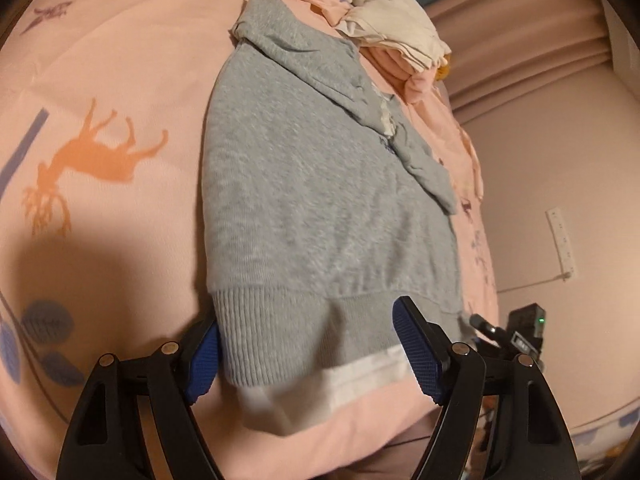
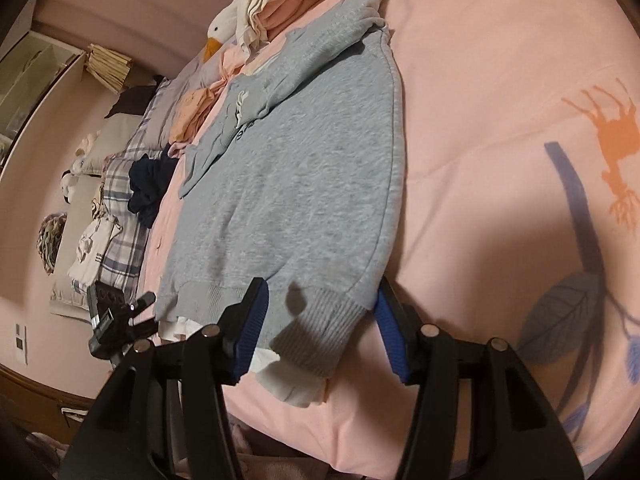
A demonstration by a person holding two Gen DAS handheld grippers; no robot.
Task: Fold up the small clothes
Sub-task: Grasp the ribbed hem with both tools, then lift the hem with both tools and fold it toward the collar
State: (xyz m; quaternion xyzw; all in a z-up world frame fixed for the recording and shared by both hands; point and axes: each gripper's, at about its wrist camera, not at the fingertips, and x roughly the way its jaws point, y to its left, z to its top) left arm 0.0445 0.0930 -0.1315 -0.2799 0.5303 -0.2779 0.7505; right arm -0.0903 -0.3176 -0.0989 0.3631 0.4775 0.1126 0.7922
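A grey sweatshirt (image 1: 312, 184) lies flat on the pink bedspread (image 1: 120, 80), sleeves folded across its body, ribbed hem toward me with a white under-hem (image 1: 352, 380) showing below it. My left gripper (image 1: 312, 354) is open, its blue pads on either side of the hem's left corner without pressing it. In the right wrist view the same sweatshirt (image 2: 304, 168) stretches away, and my right gripper (image 2: 320, 330) is open astride the hem's right corner (image 2: 320, 336), the pads standing beside the cloth.
Folded white and pink clothes (image 1: 400, 32) are piled at the far end, beside a goose plush (image 2: 222, 28). A navy garment (image 2: 150, 188) and plaid pillows (image 2: 120, 216) lie along the bed's side. A black camera stand (image 2: 108, 312) sits off the near corner.
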